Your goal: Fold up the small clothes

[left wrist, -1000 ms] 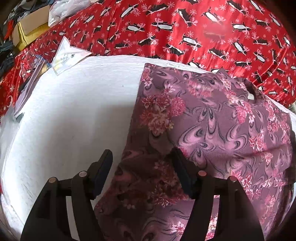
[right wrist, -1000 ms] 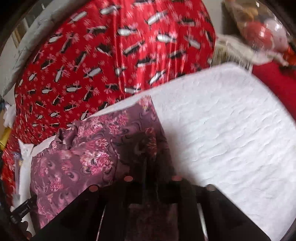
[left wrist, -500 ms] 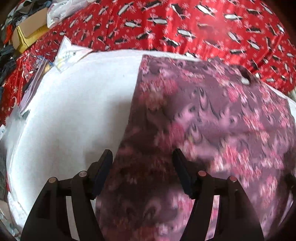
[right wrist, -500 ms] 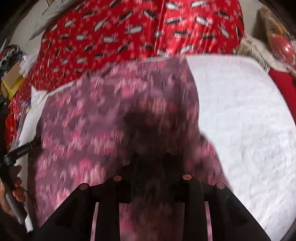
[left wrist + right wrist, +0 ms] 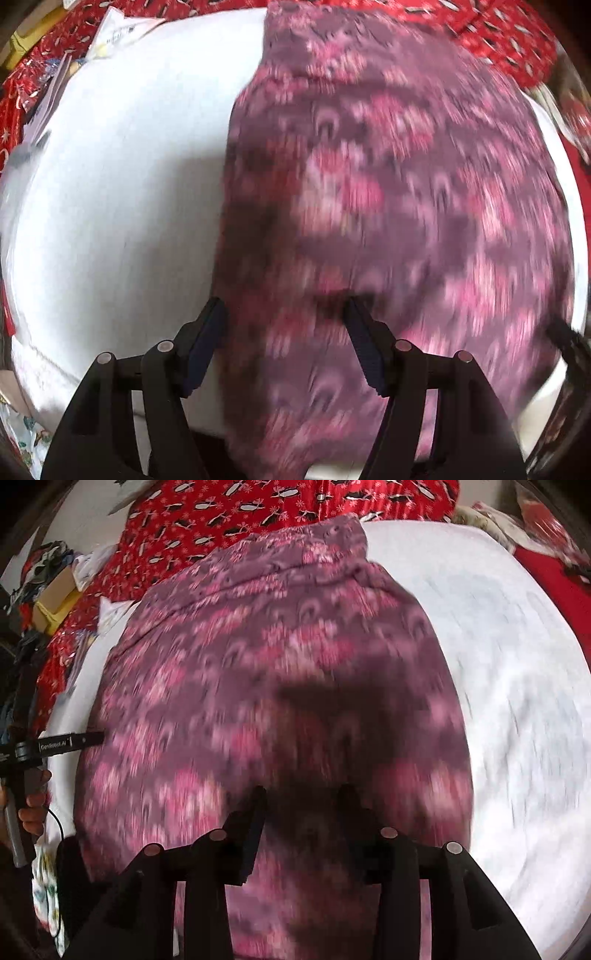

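On top of a white pad point(image 5: 110, 206), spread flat, lies a purple garment point(image 5: 388, 206) with a pink flower print, blurred in both views. Beyond the pad, toward 12 o'clock, shows a red cloth point(image 5: 258, 506) printed with penguins.

Seen from the left wrist: left gripper point(image 5: 284, 343) pointing steeply down, fingers point(image 5: 207, 343) spread wide, nothing pinched. Left-hand finger over the garment's 9 o'clock edge where it meets the white pad, right-hand finger over the print itself; cloth passing below the gap, with no pressing visible. Whether the tips touch the cloth cannot be told. At 4 o'clock, a black piece of the other tool at the frame's rim.

Seen from the right wrist: right gripper point(image 5: 303, 812) over the near part of the garment, fingers point(image 5: 251, 823) partly apart, having just been opening. Dark shadow and cloth under the gap, no fold caught between the pads. At 9 o'clock, a hand point(image 5: 29, 805) wrapped round the handle of the left tool, beside the garment's edge.

At 10 o'clock in the left view, papers point(image 5: 118, 33) lying at the pad's far corner. At 10 o'clock in the right view, a cardboard box point(image 5: 55, 598) well apart from the garment.
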{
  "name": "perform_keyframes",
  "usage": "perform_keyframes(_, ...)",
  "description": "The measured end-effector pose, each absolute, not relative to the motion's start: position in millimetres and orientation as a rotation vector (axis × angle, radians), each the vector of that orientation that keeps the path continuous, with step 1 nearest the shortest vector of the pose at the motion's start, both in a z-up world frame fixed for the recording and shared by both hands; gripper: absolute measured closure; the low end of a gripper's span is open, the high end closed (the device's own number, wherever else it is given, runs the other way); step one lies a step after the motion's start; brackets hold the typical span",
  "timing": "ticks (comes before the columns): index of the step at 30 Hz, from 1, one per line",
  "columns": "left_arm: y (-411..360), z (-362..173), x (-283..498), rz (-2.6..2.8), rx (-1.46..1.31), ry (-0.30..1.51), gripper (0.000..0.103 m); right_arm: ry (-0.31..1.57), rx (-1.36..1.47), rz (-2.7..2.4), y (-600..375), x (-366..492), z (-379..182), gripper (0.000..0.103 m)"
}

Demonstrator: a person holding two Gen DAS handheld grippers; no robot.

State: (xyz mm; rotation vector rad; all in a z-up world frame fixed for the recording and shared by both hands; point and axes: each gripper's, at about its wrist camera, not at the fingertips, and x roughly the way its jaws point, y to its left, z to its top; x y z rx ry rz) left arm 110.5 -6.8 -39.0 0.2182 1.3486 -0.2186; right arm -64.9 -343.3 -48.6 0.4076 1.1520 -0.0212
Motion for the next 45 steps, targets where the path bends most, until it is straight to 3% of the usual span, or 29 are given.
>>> perform_keyframes(10,56,-55,58,-0.237,0.122,1.450,0.037,1.055,0.524,-0.056,-368,-142,-34,0.061)
perform_keyframes(13,63,-67,44,-0.291,0.074,1.483,0.037,1.025,0.558,-0.111,-395,-165,-31,0.050)
perform_keyframes(22,31,-114,16,-0.373,0.079,1.567,0.037,1.139,0.663,-0.010,-397,-184,-85,0.047)
perform_keyframes(24,33,-126,14,-0.374,0.062,1.596,0.058,1.146,0.661,0.051,-385,-182,-91,0.054)
perform_keyframes(25,30,-131,13,-0.385,0.052,1.618,0.085,1.148,0.656,0.074,-382,-180,-92,0.061)
perform_keyframes(26,28,-135,10,-0.394,0.043,1.632,0.095,1.151,0.651,0.098,-378,-178,-92,0.082)
perform_keyframes(27,28,-134,10,-0.402,0.038,1.626,0.095,1.150,0.649,0.128,-375,-177,-92,0.091)
perform_keyframes(34,35,-91,1,-0.541,-0.046,1.493,0.100,0.990,0.607,0.230,-367,-179,-44,0.092)
perform_keyframes(45,50,3,71,-0.652,-0.318,1.284,0.100,0.771,0.681,0.262,-373,-142,25,0.092)
